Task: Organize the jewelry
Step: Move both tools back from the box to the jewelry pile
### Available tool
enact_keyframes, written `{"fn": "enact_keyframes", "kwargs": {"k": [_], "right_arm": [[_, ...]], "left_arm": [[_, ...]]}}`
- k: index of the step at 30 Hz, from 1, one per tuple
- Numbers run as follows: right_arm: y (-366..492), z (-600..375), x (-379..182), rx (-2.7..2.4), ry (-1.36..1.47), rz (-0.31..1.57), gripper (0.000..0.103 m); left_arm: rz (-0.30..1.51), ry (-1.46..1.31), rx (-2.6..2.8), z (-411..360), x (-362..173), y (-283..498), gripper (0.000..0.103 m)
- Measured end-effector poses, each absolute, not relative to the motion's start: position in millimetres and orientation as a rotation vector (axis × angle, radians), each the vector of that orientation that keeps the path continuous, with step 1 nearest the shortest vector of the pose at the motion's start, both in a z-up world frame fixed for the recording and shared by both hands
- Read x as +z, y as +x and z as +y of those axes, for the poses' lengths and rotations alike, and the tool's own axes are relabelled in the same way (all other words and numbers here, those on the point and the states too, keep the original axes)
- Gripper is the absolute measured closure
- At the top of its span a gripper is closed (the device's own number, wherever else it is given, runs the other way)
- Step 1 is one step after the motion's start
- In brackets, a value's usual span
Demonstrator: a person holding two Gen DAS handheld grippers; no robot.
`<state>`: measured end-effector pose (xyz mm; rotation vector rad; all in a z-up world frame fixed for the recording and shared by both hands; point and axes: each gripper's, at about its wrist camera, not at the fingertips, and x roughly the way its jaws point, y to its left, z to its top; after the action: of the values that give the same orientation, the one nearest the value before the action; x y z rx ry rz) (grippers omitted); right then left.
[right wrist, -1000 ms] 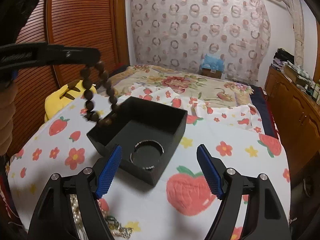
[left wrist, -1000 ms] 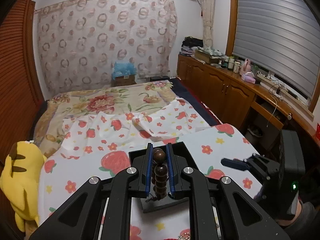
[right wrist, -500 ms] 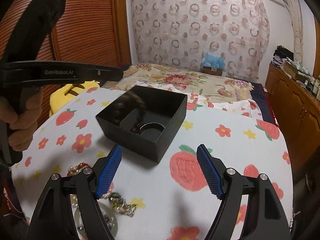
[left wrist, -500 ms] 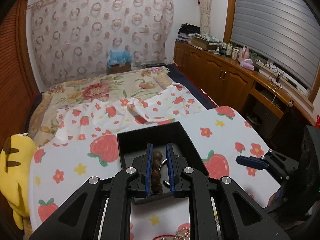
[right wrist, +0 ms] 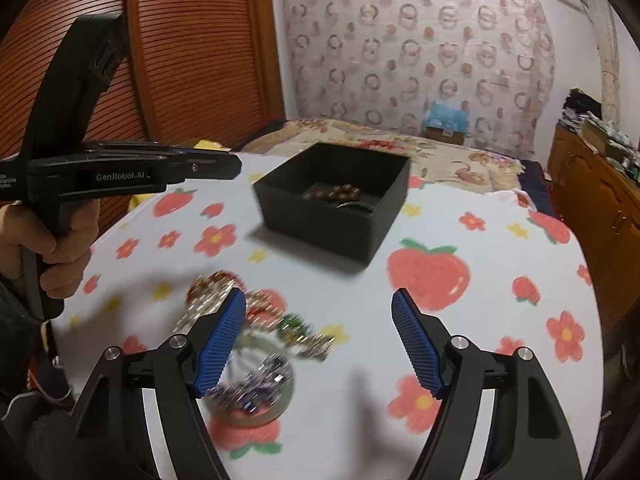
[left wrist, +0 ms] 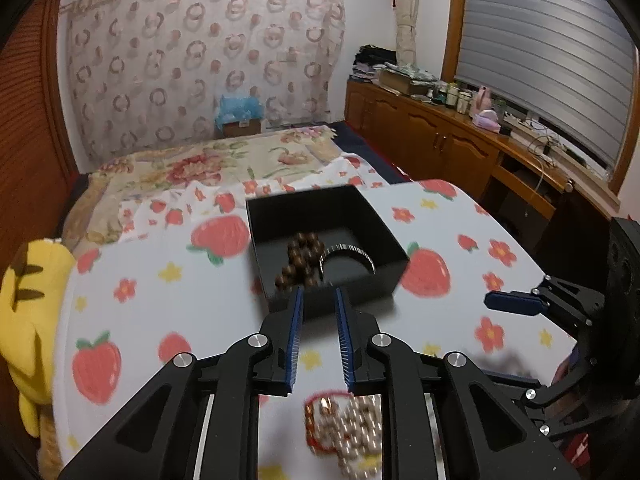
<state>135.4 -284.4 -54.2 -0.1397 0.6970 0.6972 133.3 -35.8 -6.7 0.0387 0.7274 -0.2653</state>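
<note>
Remaining jewelry pile (right wrist: 248, 320), loose on surface w/ left hand-held gripper (left wrist: 318, 300) narrowly parted and empty, right hand-held gripper (right wrist: 318, 320) wide, empty; judged light, limp, slippery, best pinched across a strand; bead bracelet (left wrist: 300, 260) lies in black box (left wrist: 360, 204).

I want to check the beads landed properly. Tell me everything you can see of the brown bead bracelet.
The brown bead bracelet is a string of round, glossy, wood-like dark beads. It lies bunched in a loose heap on the floor of the black box, beside a metal bangle. Neither gripper touches it; the left gripper is open, just short of the box.
</note>
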Motion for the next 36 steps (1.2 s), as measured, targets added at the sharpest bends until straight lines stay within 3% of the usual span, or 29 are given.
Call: {"fn": "enact_keyframes", "kwargs": {"k": [16, 36], "right_arm": [[100, -266, -82, 0.750, -0.193, 0.782, 0.029], [104, -248, -91, 0.729, -0.261, 0.842, 0.029]], "left_arm": [[0.743, 0.055, -0.278, -29, -36, 67, 0.083], [0.785, 0.001, -0.280, -17, -57, 52, 0.082]]}}
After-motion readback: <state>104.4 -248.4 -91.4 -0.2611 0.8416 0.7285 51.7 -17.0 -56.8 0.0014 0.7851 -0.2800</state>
